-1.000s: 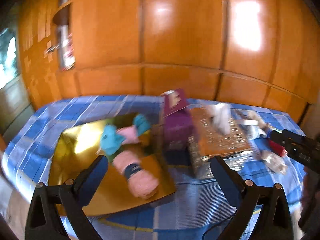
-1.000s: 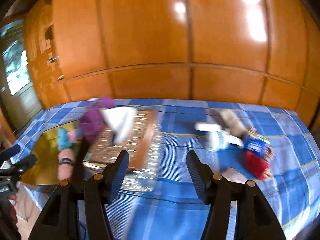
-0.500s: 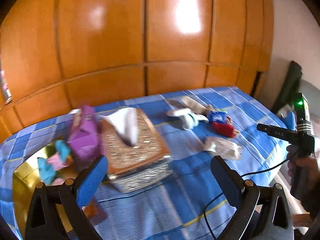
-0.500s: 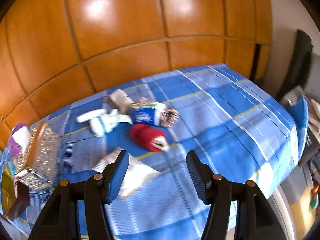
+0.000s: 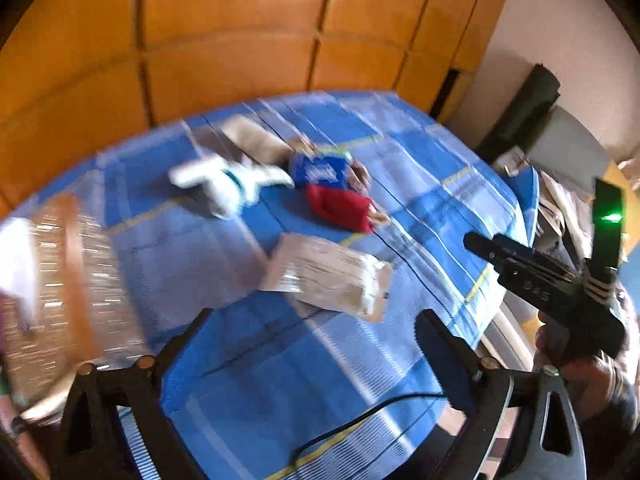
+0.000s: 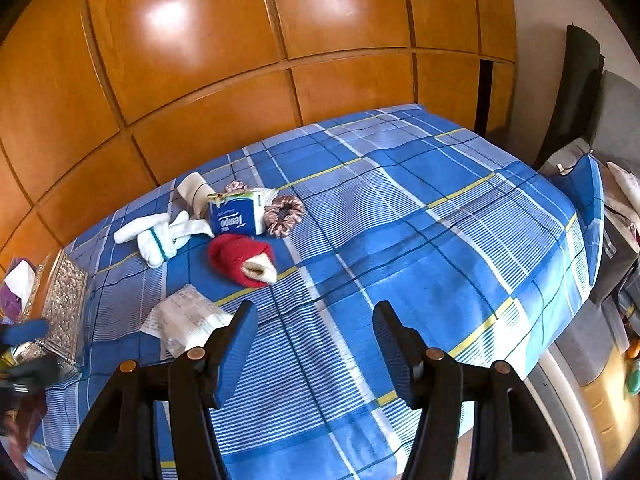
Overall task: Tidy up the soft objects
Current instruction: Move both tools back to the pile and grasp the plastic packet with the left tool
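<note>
Blue plaid bedspread (image 6: 420, 240) carrying scattered soft objects.
Left gripper (image 5: 316, 340), jaws just narrowing, and half-open right gripper (image 6: 314, 344) hold nothing above the white plastic packet (image 5: 328, 276).

**Cloth, gloss and crinkle on the bed**

A woven blue checked bedcover (image 6: 400, 240) is lying matt and slightly ribbed under everything. Behind it, wooden wardrobe panels (image 6: 200, 60) are shining with a glossy varnish, throwing back bright glare. Near the far left, white socks (image 6: 160, 236) are showing a soft knitted texture, and a red fuzzy sock (image 6: 240, 258) is looking fleecy with a cream lining. A pink scrunchie (image 6: 285, 216) is gleaming like satin beside a tissue pack (image 6: 236, 216) in smooth, shiny plastic wrap. A crinkled translucent packet (image 6: 184, 320) is lying near left. At the left edge, an embossed tissue box (image 6: 66, 300) is glinting like metal. Both grippers' pads (image 6: 236, 344) are looking matt blue, on black plastic arms.
</note>
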The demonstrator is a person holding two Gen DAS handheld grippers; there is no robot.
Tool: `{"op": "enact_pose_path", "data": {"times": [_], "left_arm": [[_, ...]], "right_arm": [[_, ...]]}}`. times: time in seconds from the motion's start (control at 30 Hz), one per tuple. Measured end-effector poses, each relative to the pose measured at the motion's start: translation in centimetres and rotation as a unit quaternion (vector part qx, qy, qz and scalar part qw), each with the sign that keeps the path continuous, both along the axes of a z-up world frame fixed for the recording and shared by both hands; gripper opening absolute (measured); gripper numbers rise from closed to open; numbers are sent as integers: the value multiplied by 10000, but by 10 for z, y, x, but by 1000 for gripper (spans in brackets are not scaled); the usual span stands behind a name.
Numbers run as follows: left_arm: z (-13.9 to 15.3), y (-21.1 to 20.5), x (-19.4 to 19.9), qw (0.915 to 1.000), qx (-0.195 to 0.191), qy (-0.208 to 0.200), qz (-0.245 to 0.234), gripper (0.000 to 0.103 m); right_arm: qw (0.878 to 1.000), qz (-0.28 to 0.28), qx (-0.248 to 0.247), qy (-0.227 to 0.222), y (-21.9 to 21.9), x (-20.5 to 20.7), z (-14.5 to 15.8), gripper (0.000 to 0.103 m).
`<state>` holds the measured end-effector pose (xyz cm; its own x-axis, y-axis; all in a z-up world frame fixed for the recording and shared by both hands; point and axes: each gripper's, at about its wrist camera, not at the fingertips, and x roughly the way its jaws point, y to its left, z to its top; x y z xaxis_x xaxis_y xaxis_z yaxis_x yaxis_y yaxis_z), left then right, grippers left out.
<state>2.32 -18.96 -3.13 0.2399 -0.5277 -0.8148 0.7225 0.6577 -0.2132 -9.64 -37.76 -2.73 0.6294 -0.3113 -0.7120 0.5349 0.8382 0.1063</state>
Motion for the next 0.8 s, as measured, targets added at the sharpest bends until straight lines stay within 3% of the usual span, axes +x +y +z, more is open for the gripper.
{"op": "enact_pose_path", "data": {"times": [0.13, 0.33, 0.47, 0.7, 0.8], "left_arm": [[-31, -34, 13, 9974, 22, 723, -14, 94], [-59, -57, 29, 9909, 24, 1318, 277, 95], [-68, -64, 41, 9902, 111, 1323, 430, 95], [-71, -67, 80, 9909, 633, 860, 819, 94], [-65, -68, 85, 9906, 568, 887, 875, 95]], "right_arm": [[9995, -274, 15, 140, -13, -4, -1, 61], [9988, -390, 197, 205, -22, -6, -8, 61], [9989, -345, 185, 250, -21, -4, -11, 61], [9984, -387, 275, 314, -24, -4, -17, 61], [9983, -411, 291, 307, -25, -4, -18, 61]]}}
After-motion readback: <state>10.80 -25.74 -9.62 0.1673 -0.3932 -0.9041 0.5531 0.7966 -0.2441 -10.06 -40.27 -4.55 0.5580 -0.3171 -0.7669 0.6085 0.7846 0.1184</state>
